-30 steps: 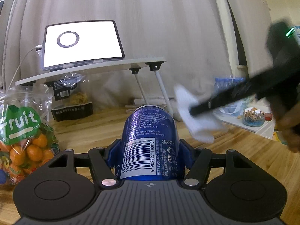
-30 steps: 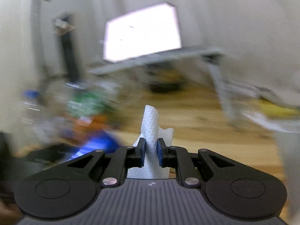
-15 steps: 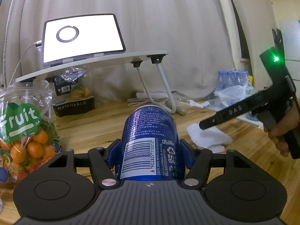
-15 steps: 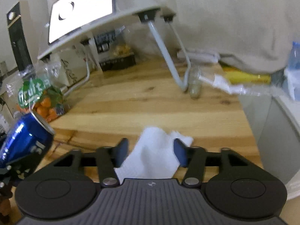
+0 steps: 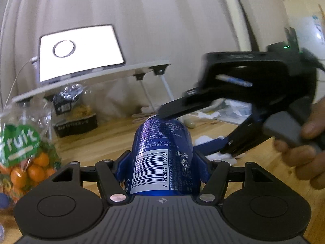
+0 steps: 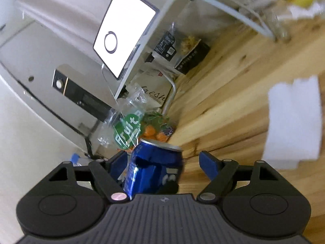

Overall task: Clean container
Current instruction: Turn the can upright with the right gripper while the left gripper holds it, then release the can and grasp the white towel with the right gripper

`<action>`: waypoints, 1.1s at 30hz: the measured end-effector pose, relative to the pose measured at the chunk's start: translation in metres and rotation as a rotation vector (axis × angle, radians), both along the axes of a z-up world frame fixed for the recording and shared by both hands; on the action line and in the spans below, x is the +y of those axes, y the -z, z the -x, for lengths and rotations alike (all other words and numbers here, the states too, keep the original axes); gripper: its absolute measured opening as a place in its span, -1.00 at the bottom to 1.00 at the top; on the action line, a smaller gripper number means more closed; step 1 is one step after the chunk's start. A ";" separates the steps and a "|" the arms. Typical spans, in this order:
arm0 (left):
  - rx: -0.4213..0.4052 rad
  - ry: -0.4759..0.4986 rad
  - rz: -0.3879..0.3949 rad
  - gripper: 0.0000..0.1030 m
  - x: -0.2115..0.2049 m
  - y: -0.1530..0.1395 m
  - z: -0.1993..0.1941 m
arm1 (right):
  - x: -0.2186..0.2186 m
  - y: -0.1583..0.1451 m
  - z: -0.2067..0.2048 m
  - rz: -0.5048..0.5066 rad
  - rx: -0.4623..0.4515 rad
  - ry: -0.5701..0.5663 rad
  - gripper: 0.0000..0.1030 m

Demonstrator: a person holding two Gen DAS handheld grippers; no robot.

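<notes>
Left gripper (image 5: 162, 162) fingers clamp the can (image 5: 161, 154) above the tabletop (image 6: 233, 93); right gripper (image 6: 160, 162), fingers apart, straddles its top. Closing off-centre could knock it loose; the tissue (image 6: 294, 122) lies unused

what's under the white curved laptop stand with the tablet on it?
Under the white curved stand: a black snack box and a clear crinkly packet with a black label. Farther left, the bag of oranges covers the view.
</notes>
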State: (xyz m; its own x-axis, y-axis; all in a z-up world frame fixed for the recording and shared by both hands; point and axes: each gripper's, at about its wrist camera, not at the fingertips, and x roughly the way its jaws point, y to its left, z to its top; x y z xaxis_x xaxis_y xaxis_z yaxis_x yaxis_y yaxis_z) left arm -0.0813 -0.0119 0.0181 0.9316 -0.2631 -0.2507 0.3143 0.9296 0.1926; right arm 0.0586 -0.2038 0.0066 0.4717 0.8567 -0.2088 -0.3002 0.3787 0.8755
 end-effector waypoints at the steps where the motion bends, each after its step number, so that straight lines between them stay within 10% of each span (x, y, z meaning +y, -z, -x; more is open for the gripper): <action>1: -0.002 0.003 -0.007 0.30 -0.001 0.000 0.000 | 0.002 0.003 -0.002 -0.022 0.013 -0.004 0.60; 6: 0.022 0.004 -0.025 0.30 -0.004 0.000 -0.004 | 0.009 -0.006 0.000 0.028 -0.076 -0.028 0.31; 12: 0.039 -0.001 -0.039 0.31 -0.006 0.001 -0.007 | 0.059 -0.062 0.066 0.597 -0.677 -0.025 0.31; 16: 0.058 0.007 0.009 0.31 0.002 0.000 -0.011 | 0.081 -0.065 0.092 0.763 -0.849 -0.041 0.31; 24: 0.060 0.019 0.024 0.30 0.004 0.000 -0.011 | 0.080 -0.066 0.090 0.705 -0.789 -0.062 0.41; 30: 0.047 0.003 0.031 0.31 0.005 0.000 -0.009 | -0.001 -0.079 0.062 0.285 -0.614 0.076 0.77; 33: 0.034 0.010 0.051 0.31 0.008 -0.001 -0.007 | -0.009 -0.064 0.029 0.630 -0.471 0.215 0.35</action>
State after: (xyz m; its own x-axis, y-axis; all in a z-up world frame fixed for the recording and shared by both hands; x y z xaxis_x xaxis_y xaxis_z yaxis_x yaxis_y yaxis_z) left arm -0.0742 -0.0038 0.0195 0.9202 -0.2853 -0.2678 0.3289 0.9348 0.1341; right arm 0.0292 -0.2127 0.0702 0.7710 0.5253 -0.3599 -0.4485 0.8492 0.2787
